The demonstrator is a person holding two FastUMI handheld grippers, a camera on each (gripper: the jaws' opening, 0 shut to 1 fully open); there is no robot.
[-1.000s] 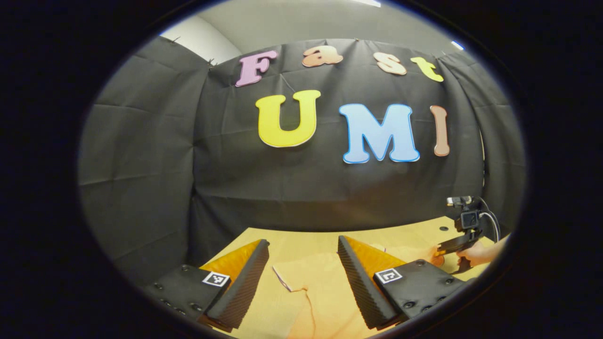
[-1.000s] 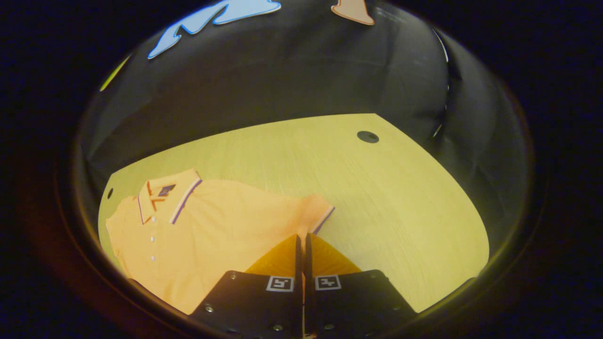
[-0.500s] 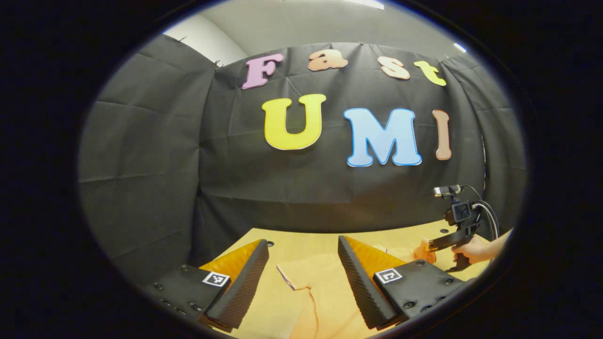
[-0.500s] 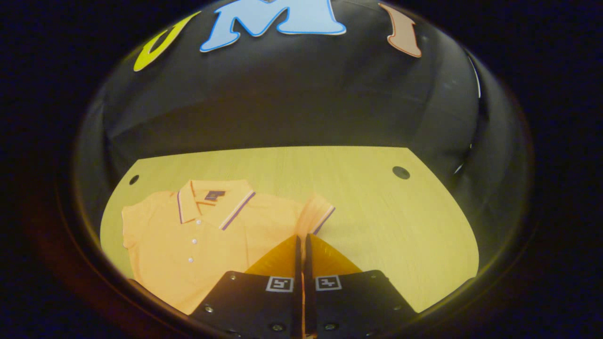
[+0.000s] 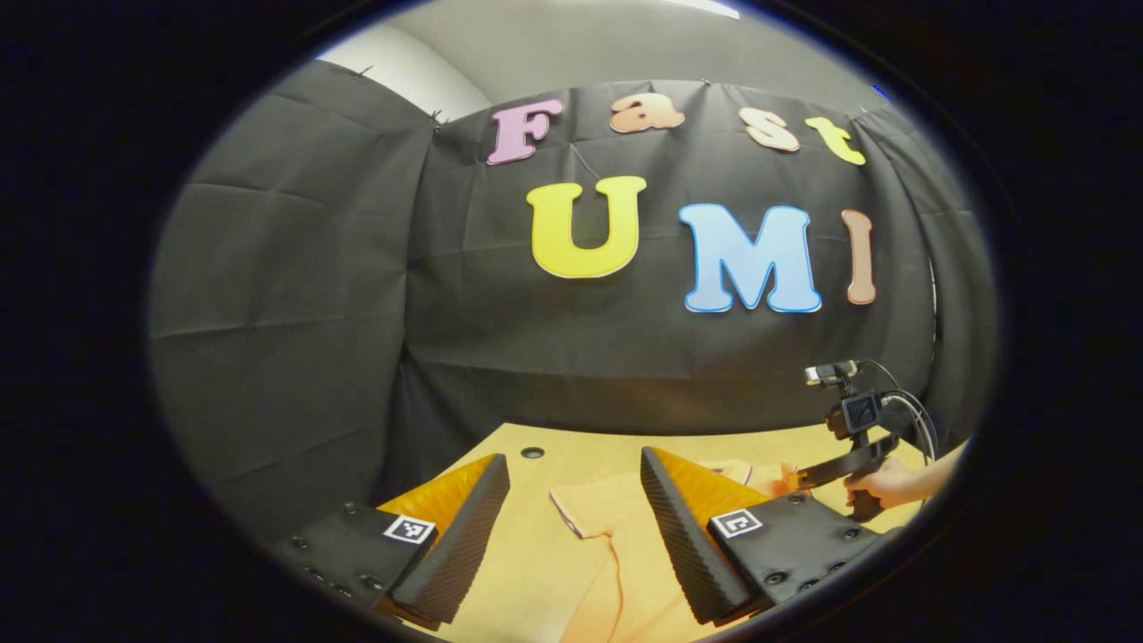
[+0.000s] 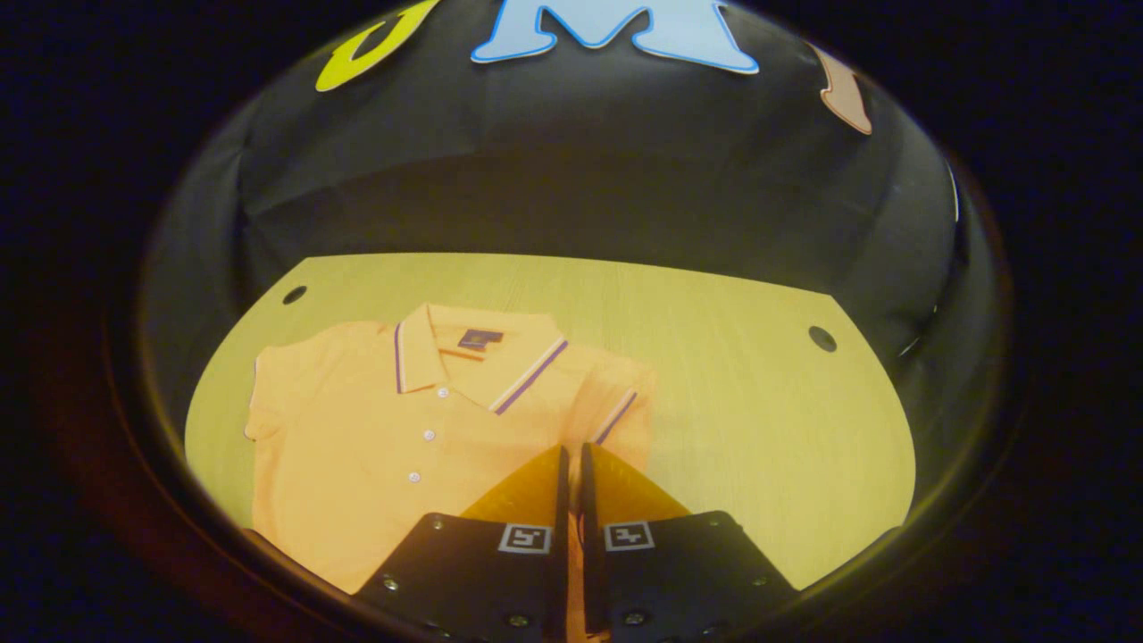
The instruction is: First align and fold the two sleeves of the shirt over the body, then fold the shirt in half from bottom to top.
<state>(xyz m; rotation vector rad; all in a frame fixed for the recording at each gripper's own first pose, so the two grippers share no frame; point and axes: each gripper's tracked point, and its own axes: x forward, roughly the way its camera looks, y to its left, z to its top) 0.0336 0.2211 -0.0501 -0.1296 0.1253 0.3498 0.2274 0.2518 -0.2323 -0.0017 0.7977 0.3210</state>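
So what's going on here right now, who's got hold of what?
A person is folding an orange polo shirt laid flat on the wooden table, a gripper in each hand. The right gripper is shut on the shirt's right sleeve, with the cloth pinched between its fingers and the sleeve drawn in toward the body. The left gripper hangs open over the other sleeve, not gripping it. The collar is buttoned and the bottom-to-top fold is not yet begun.
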